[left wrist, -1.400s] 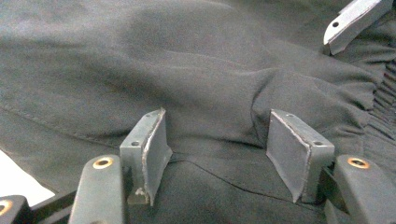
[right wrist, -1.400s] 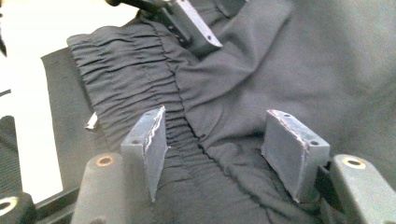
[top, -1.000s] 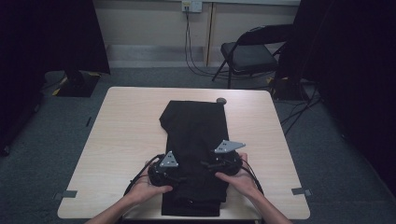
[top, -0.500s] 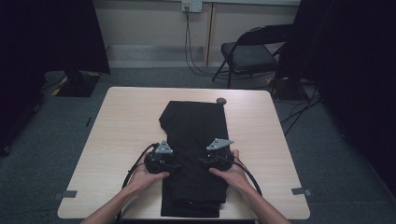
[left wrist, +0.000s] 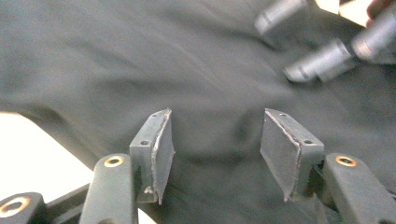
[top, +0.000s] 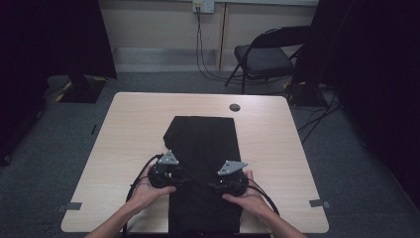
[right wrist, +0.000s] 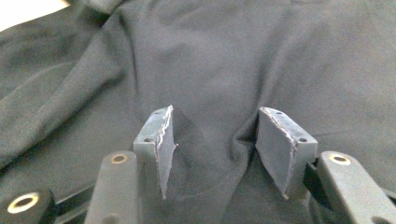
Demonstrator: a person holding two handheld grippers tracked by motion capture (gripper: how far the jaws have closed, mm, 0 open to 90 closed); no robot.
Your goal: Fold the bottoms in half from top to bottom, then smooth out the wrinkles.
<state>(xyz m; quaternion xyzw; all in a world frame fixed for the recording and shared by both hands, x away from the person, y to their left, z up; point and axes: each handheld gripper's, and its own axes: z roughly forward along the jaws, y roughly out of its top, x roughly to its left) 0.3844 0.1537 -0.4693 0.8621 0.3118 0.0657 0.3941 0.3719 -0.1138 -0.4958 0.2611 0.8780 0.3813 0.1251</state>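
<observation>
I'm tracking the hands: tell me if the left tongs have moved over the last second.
Yes. In the high view the left tongs have moved up the black cloth, away from the table's near edge.

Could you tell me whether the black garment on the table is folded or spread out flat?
Folded: the black garment forms a narrow strip, one far corner turned in at a slant, running to the table's near edge.

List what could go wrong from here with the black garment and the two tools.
1. Both tools, left tool and right tool, stand open over the black garment, with cloth bunched between the jaws; closing now may pinch only the top layer, so the fold comes apart.
2. The garment's near end reaches the table edge; a tug toward the person might drag it off.
3. The tools sit close together, so their cables could snag.
</observation>
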